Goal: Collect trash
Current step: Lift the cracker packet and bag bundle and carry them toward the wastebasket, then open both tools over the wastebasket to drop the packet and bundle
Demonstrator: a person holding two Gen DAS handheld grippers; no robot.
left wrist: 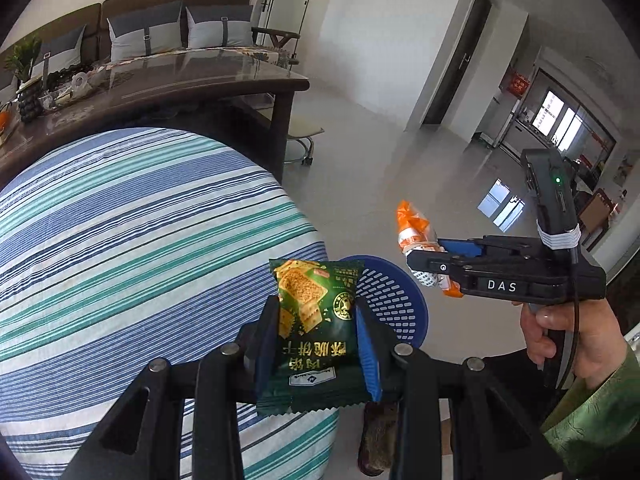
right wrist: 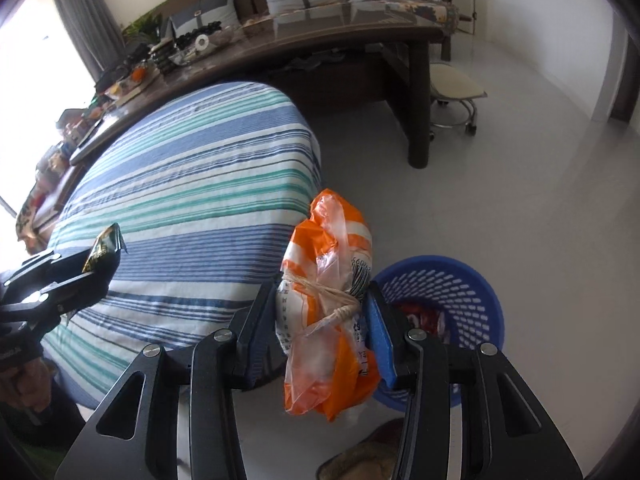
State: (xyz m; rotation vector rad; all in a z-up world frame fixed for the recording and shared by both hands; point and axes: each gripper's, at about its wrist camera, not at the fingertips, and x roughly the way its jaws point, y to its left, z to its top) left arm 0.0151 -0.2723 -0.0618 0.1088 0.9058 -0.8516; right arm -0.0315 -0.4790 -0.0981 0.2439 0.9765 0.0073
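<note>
I am clamping my left gripper (left wrist: pixel 316 344) on the green cracker packet (left wrist: pixel 314 320) and my right gripper (right wrist: pixel 326 320) on the orange bag (right wrist: pixel 332 300), both above the floor. I should carry these 2 over the blue basket (right wrist: pixel 460 292) before letting go.

Daylit interior, both views sharp at centre. Fisheye distortion bends the striped cloth (left wrist: pixel 132 240) and darkens the corners. A blown-out window (right wrist: pixel 28 80) lies far left of the right claw; window glare reflects off the floor (left wrist: pixel 500 204).
</note>
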